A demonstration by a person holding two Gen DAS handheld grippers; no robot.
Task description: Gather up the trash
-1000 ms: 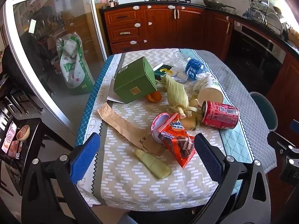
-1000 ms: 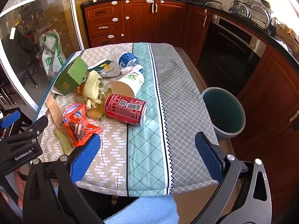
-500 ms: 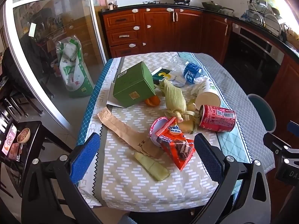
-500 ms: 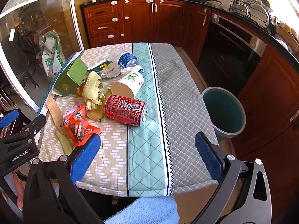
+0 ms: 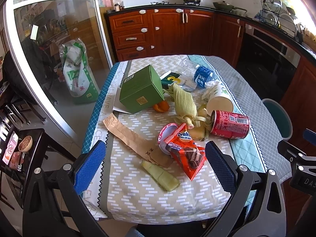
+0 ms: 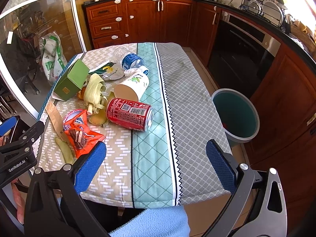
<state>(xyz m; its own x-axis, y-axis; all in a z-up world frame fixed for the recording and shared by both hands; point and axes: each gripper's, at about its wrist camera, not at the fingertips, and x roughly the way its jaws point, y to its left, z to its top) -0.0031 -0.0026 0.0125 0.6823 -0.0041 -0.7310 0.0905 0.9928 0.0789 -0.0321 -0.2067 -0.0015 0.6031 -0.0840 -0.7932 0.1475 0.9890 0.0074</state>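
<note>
While both tools hang above the near edge of the surface [image 6: 197, 98], we note each one spread wide and gripping nothing. Left tool [image 5: 156, 162] faces the trash heap from the near left corner; its blue pads [image 5: 89, 164] frame the wrapper [image 5: 187, 154] and a green peel [image 5: 161, 175]. Right tool [image 6: 156, 162] faces the grey and teal part of the cloth, with the bin [image 6: 236, 116] on the floor just off the surface's right edge.

Trash lies in a cluster on the left half:
- can [image 6: 130, 113] on its side, nearest the teal stripe
- cup [image 6: 132, 87] on its side behind the can, touching it
- corn husk [image 6: 93, 90] between cup and green box [image 6: 72, 81]
- bottle [image 6: 128, 60] at the far end
- paper sleeve [image 5: 136, 140] running along the left side toward the wrapper

We see the right half of the surface bare, giving open room between can and bin. A light blue cloth or sleeve [image 6: 154, 223] shows below the right tool. Cabinets [image 6: 286, 102] stand close behind the bin.
</note>
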